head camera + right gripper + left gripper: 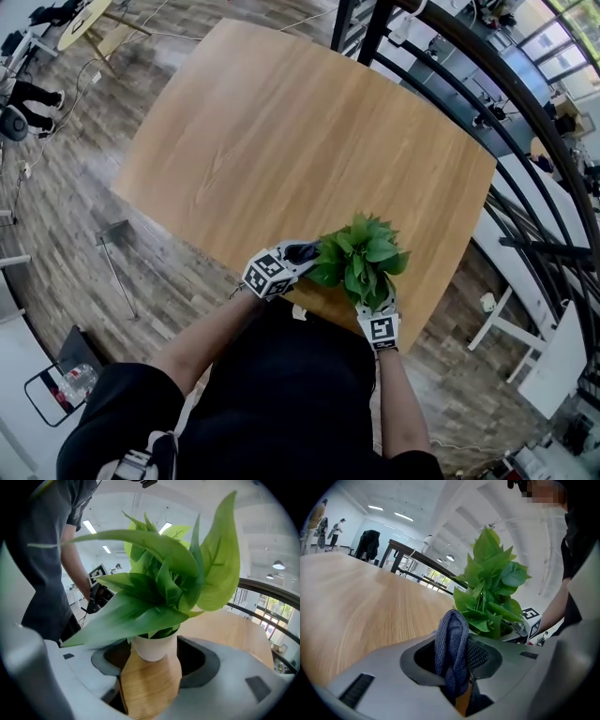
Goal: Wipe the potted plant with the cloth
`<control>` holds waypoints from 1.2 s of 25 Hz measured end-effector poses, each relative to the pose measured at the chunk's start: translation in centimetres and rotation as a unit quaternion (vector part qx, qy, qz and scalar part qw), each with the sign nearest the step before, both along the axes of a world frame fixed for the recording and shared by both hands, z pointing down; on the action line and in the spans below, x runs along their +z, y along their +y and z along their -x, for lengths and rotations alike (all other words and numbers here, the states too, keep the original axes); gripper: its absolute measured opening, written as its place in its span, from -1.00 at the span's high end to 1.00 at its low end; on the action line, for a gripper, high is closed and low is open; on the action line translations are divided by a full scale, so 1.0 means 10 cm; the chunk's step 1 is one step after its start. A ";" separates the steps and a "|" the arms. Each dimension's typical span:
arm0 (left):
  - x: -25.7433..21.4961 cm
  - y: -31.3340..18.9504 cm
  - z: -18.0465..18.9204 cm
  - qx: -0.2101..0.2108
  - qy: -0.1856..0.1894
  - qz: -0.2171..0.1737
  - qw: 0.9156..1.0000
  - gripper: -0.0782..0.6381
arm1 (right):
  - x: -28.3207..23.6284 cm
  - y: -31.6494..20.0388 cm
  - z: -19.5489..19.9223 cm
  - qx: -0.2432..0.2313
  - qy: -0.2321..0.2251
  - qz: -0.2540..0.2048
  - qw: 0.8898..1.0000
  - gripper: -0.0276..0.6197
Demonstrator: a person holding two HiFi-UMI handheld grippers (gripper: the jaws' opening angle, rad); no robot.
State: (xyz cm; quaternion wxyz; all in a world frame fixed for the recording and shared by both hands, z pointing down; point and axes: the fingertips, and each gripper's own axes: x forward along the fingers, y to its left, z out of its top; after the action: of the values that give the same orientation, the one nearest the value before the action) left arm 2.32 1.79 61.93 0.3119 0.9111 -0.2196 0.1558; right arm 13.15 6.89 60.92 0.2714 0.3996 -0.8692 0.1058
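The plant [361,258] stands at the desk's [281,141] near edge, its pot [154,646] between the right gripper's [150,667] released jaws. The left gripper [305,253] clenches the cloth [451,644]: stroke lightly, lest the unheld pot tip.

The plant [361,258] stands on the table [281,141] near its 5 o'clock edge, with the left gripper [312,251] at its 9 o'clock and the right gripper [376,300] at 6.

I logged bright, even light from ceiling strip lights [405,515]. Both gripper views curved hard toward black corners. Nearest leaves [126,613] were blurred; the tabletop [347,602] was streaked soft, shadows faint.
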 end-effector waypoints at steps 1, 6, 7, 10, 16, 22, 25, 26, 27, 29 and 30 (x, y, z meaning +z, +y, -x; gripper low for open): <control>0.01 -0.01 -0.04 0.009 0.001 -0.002 1.000 0.42 | -0.01 -0.01 0.02 -0.006 0.002 -0.004 1.000 0.06; -0.13 0.07 -0.26 0.038 0.047 0.005 0.998 0.44 | -0.01 -0.05 0.02 -0.017 -0.001 -0.009 1.000 0.05; -0.14 0.08 -0.26 0.035 0.056 0.007 0.998 0.44 | 0.00 -0.05 0.01 -0.021 -0.004 -0.006 1.000 0.05; -0.17 0.17 -0.24 0.036 0.084 0.016 0.996 0.44 | 0.02 -0.03 0.02 -0.031 -0.012 0.002 0.999 0.05; -0.19 0.41 -0.27 0.046 0.098 0.031 0.994 0.44 | 0.03 -0.11 0.08 -0.018 -0.036 0.009 0.999 0.06; -0.22 0.25 -0.24 -0.010 0.104 0.032 0.994 0.44 | 0.05 0.05 0.15 -0.034 -0.033 0.018 0.999 0.06; -0.20 0.12 -0.17 -0.030 0.101 0.019 0.994 0.44 | 0.07 0.23 0.19 -0.062 -0.039 0.033 0.997 0.06; -0.22 0.09 -0.17 -0.030 0.101 0.019 0.994 0.44 | 0.10 0.25 0.15 -0.061 -0.037 0.037 0.997 0.06; -0.24 0.08 -0.18 -0.027 0.101 0.019 0.994 0.44 | 0.14 0.22 0.07 -0.050 -0.031 0.037 0.998 0.06; -0.21 0.07 -0.18 -0.026 0.100 0.019 0.994 0.44 | 0.15 0.08 -0.09 -0.020 -0.019 0.025 0.999 0.05; -0.18 0.06 -0.17 -0.028 0.098 0.020 0.995 0.44 | 0.12 -0.01 -0.14 -0.012 -0.016 0.016 1.000 0.05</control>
State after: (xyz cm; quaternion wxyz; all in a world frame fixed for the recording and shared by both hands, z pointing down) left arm 4.00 2.39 60.09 0.3546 0.9090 -0.2101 0.0613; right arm 14.54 6.80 62.16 0.2652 0.3833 -0.8762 0.1226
